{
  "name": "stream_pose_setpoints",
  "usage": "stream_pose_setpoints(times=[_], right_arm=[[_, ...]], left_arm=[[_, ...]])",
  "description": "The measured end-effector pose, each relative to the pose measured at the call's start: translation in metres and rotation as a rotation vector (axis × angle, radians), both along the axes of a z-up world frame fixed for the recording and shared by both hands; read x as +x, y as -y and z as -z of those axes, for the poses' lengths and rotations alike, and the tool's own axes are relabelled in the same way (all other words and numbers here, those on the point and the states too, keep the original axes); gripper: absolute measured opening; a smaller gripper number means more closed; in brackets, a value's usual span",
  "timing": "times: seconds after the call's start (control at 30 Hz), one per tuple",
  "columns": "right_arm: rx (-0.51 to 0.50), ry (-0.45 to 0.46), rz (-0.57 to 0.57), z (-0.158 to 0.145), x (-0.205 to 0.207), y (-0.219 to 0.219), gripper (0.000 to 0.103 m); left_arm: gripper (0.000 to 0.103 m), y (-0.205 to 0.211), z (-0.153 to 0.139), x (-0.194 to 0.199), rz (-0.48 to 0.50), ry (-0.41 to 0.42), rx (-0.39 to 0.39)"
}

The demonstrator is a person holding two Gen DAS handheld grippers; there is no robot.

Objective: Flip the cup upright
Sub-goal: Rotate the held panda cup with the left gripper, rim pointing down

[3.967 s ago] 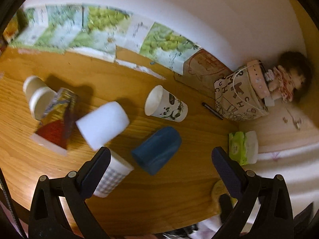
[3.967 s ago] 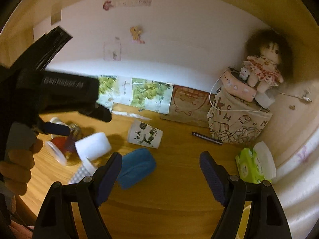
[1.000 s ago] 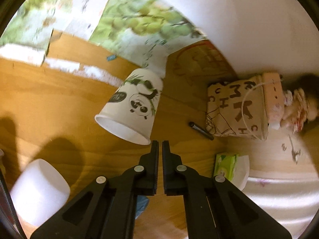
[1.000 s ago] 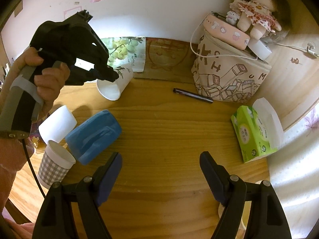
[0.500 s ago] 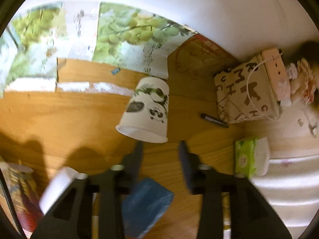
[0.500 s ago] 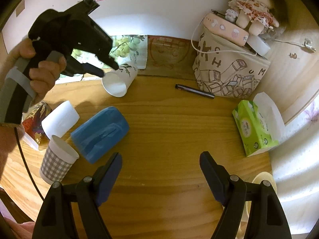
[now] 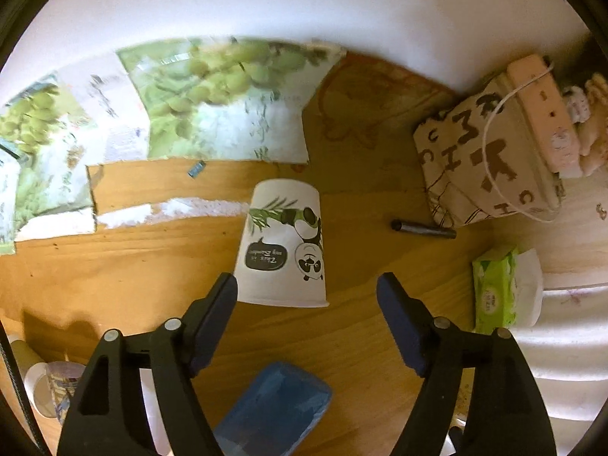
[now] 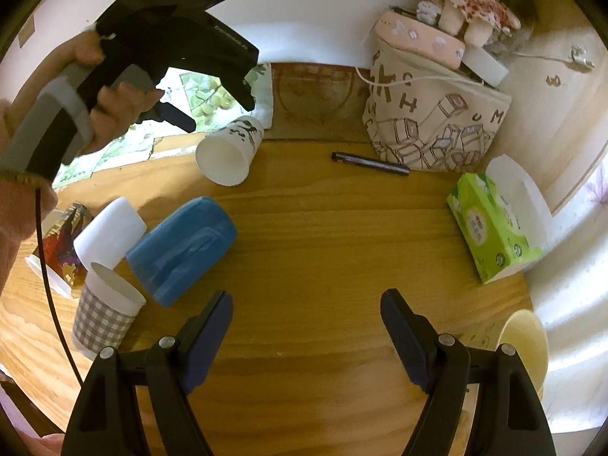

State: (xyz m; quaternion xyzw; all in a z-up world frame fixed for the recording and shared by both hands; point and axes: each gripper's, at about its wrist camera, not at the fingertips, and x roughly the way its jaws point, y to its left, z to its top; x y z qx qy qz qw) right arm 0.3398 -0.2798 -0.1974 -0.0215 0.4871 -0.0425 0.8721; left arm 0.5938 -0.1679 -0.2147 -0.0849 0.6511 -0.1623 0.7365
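A white paper cup with a panda print (image 7: 283, 243) lies on its side on the wooden table, its open mouth toward me; it also shows in the right wrist view (image 8: 228, 152). My left gripper (image 7: 307, 290) is open and empty, hovering just above and behind the cup's rim; it appears in the right wrist view (image 8: 212, 114) held in a hand over the cup. My right gripper (image 8: 306, 309) is open and empty above the table's near middle.
A blue cup (image 8: 182, 245), a white cup (image 8: 110, 233) and a checked cup (image 8: 104, 315) sit at the left, the first two on their sides. A pen (image 8: 370, 162), patterned bag (image 8: 433, 121), tissue pack (image 8: 492, 226) and a cream bowl (image 8: 526, 345) are to the right.
My left gripper opened from shut and drew back from the panda cup, which now lies on the table with its mouth toward me. The right gripper stayed put.
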Motion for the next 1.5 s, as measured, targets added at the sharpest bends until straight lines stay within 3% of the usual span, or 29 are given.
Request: stream_pose_setpoints(times=[0.33, 0.57, 0.93, 1.13, 1.5], right_arm=[[0.012, -0.016, 0.041, 0.012, 0.001, 0.004, 0.081], [0.007, -0.035, 0.066, 0.017, -0.002, 0.006, 0.081], [-0.008, -0.026, 0.093, 0.01, -0.012, 0.006, 0.081], [-0.013, -0.018, 0.096, 0.003, -0.02, 0.003, 0.081], [-0.03, 0.029, 0.077, -0.019, -0.041, -0.001, 0.081]], left_arm=[[0.079, 0.008, 0.033, 0.014, -0.002, -0.073, 0.097], [0.078, 0.009, 0.052, 0.02, -0.025, -0.125, 0.093], [0.071, 0.032, 0.049, 0.013, 0.053, -0.115, 0.148], [0.07, 0.036, 0.035, 0.011, 0.069, -0.09, 0.148], [0.069, 0.028, -0.023, -0.029, 0.115, 0.001, 0.136]])
